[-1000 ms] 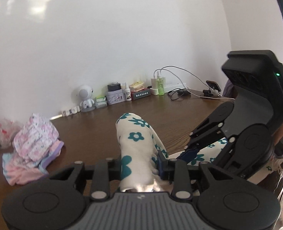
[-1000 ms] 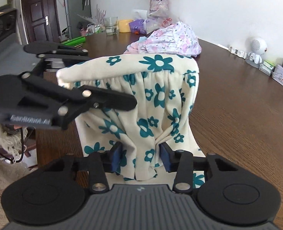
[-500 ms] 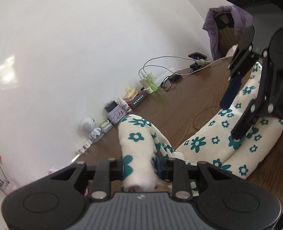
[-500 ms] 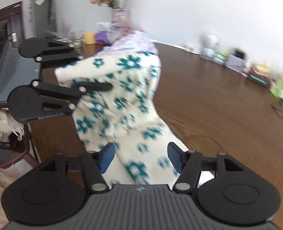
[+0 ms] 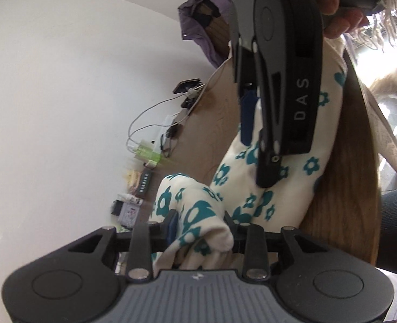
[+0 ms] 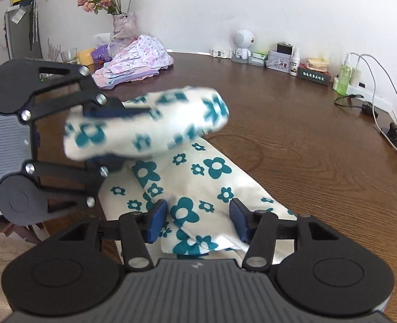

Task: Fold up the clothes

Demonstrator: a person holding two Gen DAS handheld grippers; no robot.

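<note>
A cream garment with teal flowers (image 6: 198, 177) lies on the brown wooden table (image 6: 292, 140). My left gripper (image 5: 199, 222) is shut on a bunched fold of it and holds that fold above the table; it shows at the left of the right wrist view (image 6: 109, 137). My right gripper (image 6: 195, 219) is open, its blue pads either side of the garment's near end without pinching it. It hangs over the cloth in the left wrist view (image 5: 255, 148).
A pile of pink and lilac clothes (image 6: 133, 59) and a vase of flowers (image 6: 123, 21) stand at the table's far left. Small boxes, bottles, a white toy robot (image 6: 243, 44) and charger cables (image 6: 381, 107) line the wall.
My right gripper has opened and let go of the garment, whose lower part has dropped onto the table. My left gripper has rolled sideways, still holding its fold.
</note>
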